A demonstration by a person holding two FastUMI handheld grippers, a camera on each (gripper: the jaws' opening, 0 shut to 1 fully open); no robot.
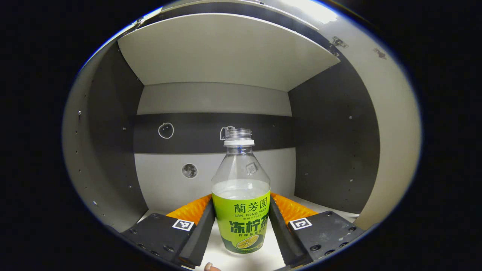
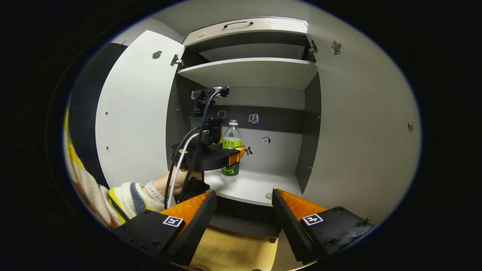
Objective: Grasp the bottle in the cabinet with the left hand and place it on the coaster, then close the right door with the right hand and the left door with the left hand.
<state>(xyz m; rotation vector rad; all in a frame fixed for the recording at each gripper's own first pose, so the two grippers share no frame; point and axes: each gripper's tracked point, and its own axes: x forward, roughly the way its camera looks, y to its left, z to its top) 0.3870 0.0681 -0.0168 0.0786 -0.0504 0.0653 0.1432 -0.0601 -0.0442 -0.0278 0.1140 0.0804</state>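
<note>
**Cabinet stock: one bottle, two doors, two grippers**

One bottle [image 1: 241, 195], upright on the lower shelf [image 2: 256, 186] of the cabinet [image 2: 312, 124], part-filled, uncapped. Your left gripper [image 1: 241, 222] has its jaws on either side of the bottle's labelled body; whether they press it, you cannot tell. Your right gripper [image 2: 244, 214] hangs outside the cabinet, jaws spread, holding nothing. Two doors: left door [image 2: 135, 109] and right door [image 2: 361, 124], both open. One striped sleeve [image 2: 120, 195] behind your left gripper
</note>
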